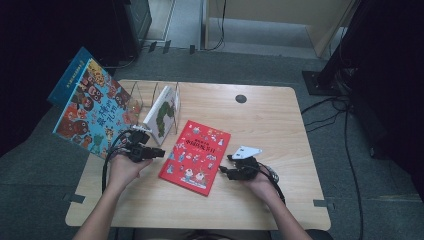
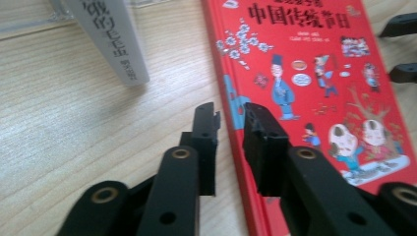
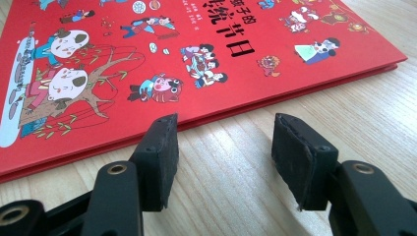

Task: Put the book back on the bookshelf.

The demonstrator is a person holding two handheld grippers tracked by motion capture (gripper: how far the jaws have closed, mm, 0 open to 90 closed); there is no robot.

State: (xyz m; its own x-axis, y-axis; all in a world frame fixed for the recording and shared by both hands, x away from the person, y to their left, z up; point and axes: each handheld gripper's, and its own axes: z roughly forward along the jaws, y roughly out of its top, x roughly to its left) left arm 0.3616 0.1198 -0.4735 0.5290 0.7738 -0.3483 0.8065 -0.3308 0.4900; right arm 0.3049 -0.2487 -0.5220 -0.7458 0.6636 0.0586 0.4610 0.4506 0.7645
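Note:
A red picture book [image 1: 195, 156] lies flat on the wooden table [image 1: 265, 125], between the person's two hands. My left gripper [image 1: 161, 152] is at the book's left edge. In the left gripper view its jaws [image 2: 231, 120] stand a narrow gap apart low over that edge of the red book [image 2: 314, 83], with nothing pinched between them. My right gripper [image 1: 225, 164] is at the book's right edge. In the right gripper view its jaws [image 3: 223, 142] stand wide open just short of the red book [image 3: 147, 59], above bare wood.
A clear book rack [image 1: 145, 92] at the table's back left holds a leaning white book [image 1: 162, 114], whose grey spine [image 2: 110, 39] is near my left gripper. A large colourful blue book [image 1: 92, 107] leans off the left edge. Cables run over the floor at the right.

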